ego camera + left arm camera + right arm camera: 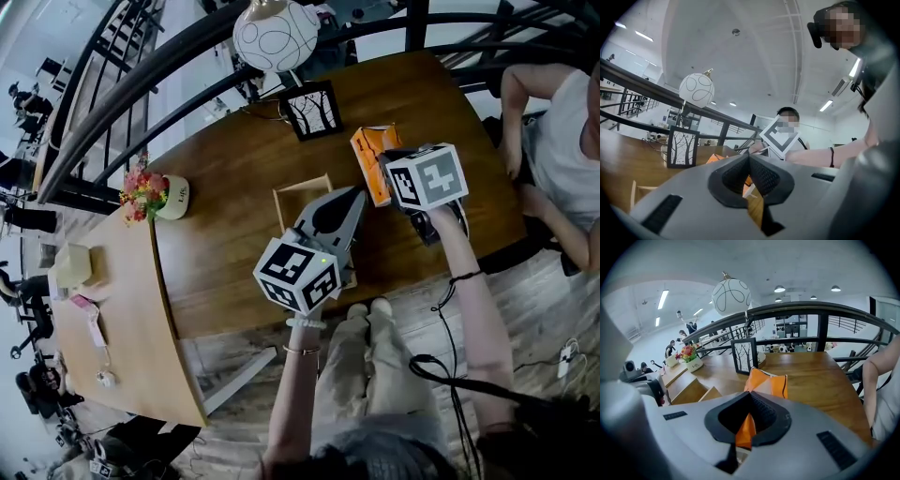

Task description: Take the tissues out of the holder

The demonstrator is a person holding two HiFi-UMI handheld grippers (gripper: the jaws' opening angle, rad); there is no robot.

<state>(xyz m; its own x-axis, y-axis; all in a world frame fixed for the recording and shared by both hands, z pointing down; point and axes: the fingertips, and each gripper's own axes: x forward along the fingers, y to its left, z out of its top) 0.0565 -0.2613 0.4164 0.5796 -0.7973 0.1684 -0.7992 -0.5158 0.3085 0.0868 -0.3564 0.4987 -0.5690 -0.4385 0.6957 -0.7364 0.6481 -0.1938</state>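
Observation:
An orange tissue pack (371, 161) hangs above the table to the right of the wooden holder (300, 184), clear of it. My right gripper (388, 167) is shut on the pack's near end; in the right gripper view the orange pack (768, 382) sticks out beyond the closed jaws of that gripper (750, 393). My left gripper (355, 197) hovers over the holder's right side, its jaws pressed together with nothing clamped. The left gripper view has that gripper (749, 157) shut, with the orange pack (715, 158) just behind it and a holder edge (635, 191) low at the left.
A black picture frame (312, 110) and a white globe lamp (275, 33) stand at the table's back. A flower pot (152, 195) sits at the left end. A person (562, 141) sits at the right end. A railing runs behind the table.

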